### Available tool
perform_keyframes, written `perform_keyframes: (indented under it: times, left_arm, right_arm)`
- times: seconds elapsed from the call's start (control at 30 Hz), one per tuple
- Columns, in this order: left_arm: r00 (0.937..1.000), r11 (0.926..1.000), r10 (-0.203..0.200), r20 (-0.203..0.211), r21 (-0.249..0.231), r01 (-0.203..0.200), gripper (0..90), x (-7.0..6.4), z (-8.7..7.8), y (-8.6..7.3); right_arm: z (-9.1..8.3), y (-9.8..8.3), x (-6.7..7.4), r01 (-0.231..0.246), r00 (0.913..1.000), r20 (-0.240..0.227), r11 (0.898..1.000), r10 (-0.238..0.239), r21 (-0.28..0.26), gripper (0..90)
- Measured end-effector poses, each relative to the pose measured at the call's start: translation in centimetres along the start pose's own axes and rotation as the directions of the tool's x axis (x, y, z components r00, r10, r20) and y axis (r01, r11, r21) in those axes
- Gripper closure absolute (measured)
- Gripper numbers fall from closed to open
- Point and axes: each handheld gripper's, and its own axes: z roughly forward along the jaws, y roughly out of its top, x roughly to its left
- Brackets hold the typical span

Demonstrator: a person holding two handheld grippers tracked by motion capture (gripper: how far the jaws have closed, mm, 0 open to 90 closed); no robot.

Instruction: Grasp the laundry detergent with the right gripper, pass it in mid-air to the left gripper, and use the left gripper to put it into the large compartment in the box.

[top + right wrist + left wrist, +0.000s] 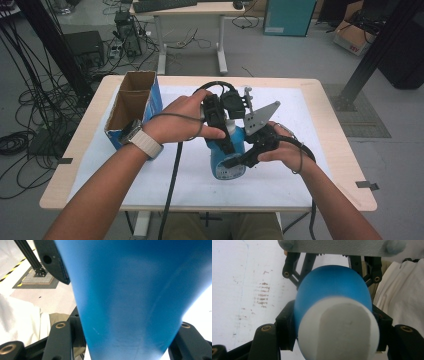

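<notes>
In the high view both hands and the tools cover most of the blue bottle [227,160], and its label print is too small to read. The left tool [226,142] has its tips hidden behind the bottle. In the left gripper view the white cap [338,331] is blurred and cut off at the bottom edge. In the right gripper view the bottle runs past the top edge.

Both forearms come in from the bottom edge and meet over mid-table. Left gripper [220,131] is clamped, jaws pointing down and toward the person, left hand [181,117] wrapped over its body, watch on that wrist. Right gripper [239,161] is clamped too, jaws pointing left, right hand [286,150] behind it.
</notes>
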Motion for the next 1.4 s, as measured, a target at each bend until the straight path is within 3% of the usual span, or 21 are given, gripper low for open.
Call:
perform_keyframes:
  times: [1.4]
  left_arm:
    - [1.0,1.0,-0.004,0.003,0.004,0.004,37.7,0.03,-0.04,-0.1]
  right_arm:
    - [0.13,0.04,-0.02,0.0,1.0,-0.002,1.0,0.0,-0.003,44.0]
